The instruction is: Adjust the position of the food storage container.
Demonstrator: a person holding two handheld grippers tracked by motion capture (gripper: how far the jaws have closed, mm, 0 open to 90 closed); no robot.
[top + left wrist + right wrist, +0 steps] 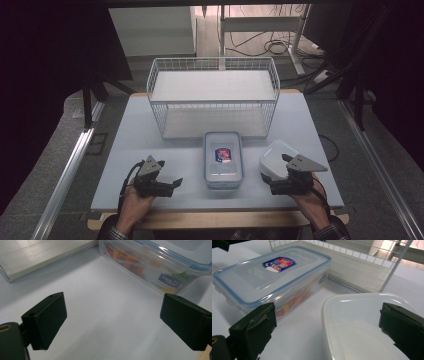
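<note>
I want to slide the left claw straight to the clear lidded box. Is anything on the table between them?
No. The left gripper view shows only bare white tabletop between the open left claw and the clear lidded box.

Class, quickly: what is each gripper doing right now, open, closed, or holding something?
Left gripper: open, holding nothing.
Right gripper: open, holding nothing, at the white container.

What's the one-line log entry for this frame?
left gripper: open, empty | right gripper: open, at white container | lidded box: between grippers, shut | wire basket: behind
</note>
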